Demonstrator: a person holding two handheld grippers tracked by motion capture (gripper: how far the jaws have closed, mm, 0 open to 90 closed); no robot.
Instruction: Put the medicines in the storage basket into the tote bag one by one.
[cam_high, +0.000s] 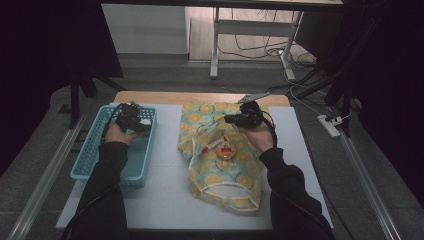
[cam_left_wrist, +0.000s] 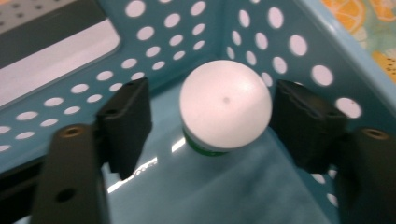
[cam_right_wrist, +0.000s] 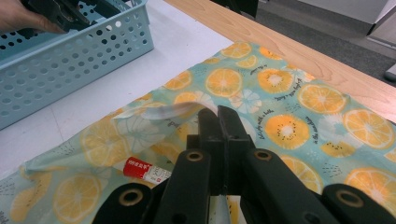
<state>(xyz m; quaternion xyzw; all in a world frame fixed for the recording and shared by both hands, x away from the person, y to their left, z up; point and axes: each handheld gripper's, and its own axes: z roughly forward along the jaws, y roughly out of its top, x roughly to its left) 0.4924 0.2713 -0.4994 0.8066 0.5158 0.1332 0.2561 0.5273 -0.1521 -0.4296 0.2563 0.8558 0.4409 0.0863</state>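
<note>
A white round-topped bottle with a green band (cam_left_wrist: 225, 105) stands in a far corner of the blue perforated basket (cam_high: 85, 150). My left gripper (cam_left_wrist: 215, 116) reaches down around it with a jaw on each side; the left pad (cam_left_wrist: 126, 121) stands clear of it, so the gripper is open. From above, the left gripper (cam_high: 136, 121) is at the basket's far end. My right gripper (cam_high: 235, 119) is shut on the raised rim of an orange-slice-print cloth bag (cam_high: 225, 170). The same grip shows in the right gripper view (cam_right_wrist: 217, 114), with a red-and-white tube (cam_right_wrist: 144, 170) lying in the bag's mouth.
The basket (cam_right_wrist: 84, 51) and the bag (cam_right_wrist: 280, 93) lie on a white mat (cam_high: 165, 190) over a wooden table (cam_high: 200, 97). A small red and yellow item (cam_high: 226, 149) rests on the bag. Beyond the table stand desk legs (cam_high: 216, 45); a power strip (cam_high: 329, 125) lies on the floor at right.
</note>
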